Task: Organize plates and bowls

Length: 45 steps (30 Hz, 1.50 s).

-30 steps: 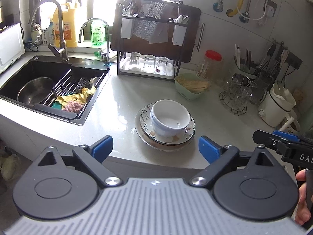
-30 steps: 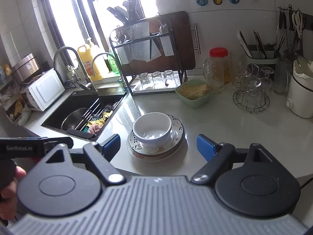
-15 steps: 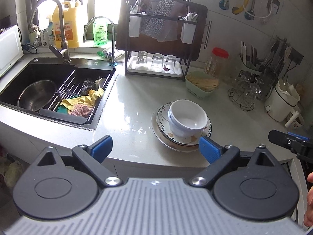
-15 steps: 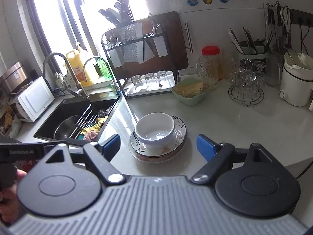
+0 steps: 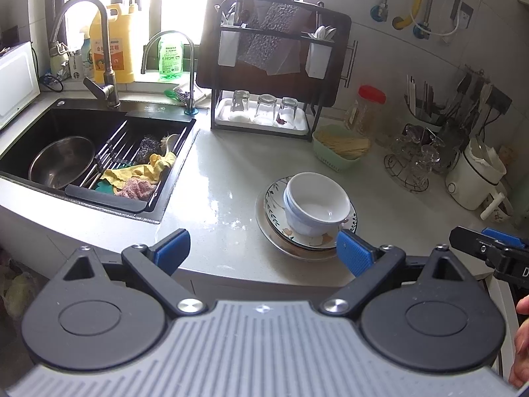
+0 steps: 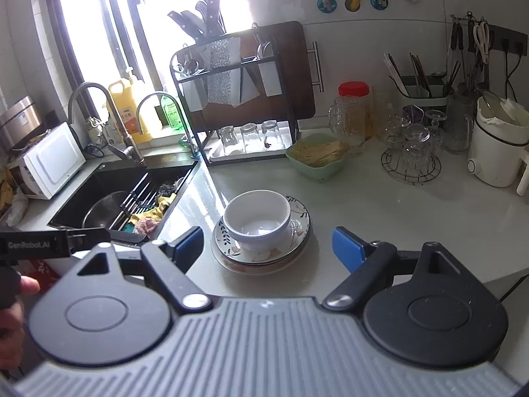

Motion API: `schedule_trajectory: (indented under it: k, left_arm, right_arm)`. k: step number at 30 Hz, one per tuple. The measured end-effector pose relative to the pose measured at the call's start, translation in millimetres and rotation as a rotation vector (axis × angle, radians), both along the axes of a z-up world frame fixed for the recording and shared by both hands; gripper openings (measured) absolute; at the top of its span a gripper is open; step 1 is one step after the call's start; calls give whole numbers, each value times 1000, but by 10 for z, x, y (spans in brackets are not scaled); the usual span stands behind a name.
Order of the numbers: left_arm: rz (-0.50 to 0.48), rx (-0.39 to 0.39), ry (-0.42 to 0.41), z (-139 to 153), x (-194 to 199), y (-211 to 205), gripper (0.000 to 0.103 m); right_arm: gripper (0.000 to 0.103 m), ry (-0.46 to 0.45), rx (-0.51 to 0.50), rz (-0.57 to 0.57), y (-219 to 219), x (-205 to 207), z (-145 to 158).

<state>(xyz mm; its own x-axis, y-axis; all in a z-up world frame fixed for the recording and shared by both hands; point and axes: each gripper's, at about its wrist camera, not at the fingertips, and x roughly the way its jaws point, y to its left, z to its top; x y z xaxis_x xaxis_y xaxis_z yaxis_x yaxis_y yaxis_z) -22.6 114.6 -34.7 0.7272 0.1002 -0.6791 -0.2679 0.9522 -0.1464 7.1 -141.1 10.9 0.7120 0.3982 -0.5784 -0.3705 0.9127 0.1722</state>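
Observation:
Two white bowls [image 5: 315, 203] [image 6: 258, 220] sit nested on a short stack of leaf-patterned plates [image 5: 272, 198] [image 6: 301, 220] near the front edge of the pale counter. My left gripper [image 5: 261, 248] hovers open in front of the counter edge, with the stack just beyond its right blue pad. My right gripper [image 6: 267, 246] is open too, and the stack lies straight ahead between its pads without touching them. Each gripper shows at the edge of the other's view: the right gripper [image 5: 489, 248] and the left gripper [image 6: 49, 243], each held by a hand.
A black sink [image 5: 158, 119] at left holds a steel bowl, a drain rack and cloths. A black dish rack [image 5: 264, 66] with upturned glasses stands at the back. A green basket [image 5: 337, 158], a wire glass holder [image 5: 410, 165] and a white kettle [image 5: 472, 178] crowd the right.
In the left wrist view the stack slid to the right early on, then held still. The right wrist view swung slightly, keeping the stack centred. Both grippers stayed open.

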Motion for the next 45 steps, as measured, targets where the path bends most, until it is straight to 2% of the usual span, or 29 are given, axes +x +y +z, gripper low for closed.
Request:
schedule_trajectory:
  k: [2,5,9,18,33,36,40,45]
  left_arm:
    - [-4,-3,2,8,-6,-12,97]
    - [-1,53,4,31,-24,-91,97]
    - [-12,35,4,46,-39,-139,97]
    - [-20,61,16,89,-83,-231,97]
    - [20,19,25,100,-134,-196,97]
    - [16,17,24,104,-141,-193,97]
    - [13,16,20,110,-142,-178,97]
    - [21,12,20,107,-153,-143,97]
  right_arm:
    - [86,6,0,0,-13,-23,-10]
    - [86,20,11,7,-46,-57,-15]
    - [86,19,11,3,-75,-64,-17]
    - [86,25,6,-5,-94,-105,-19]
    - [86,19,4,-13,-124,-117,49]
    - [86,25,-14,-5,-128,-127,25]
    - [86,67,11,-16,-147,-108,-32]
    - [86,66,6,-14,-134,-96,-41]
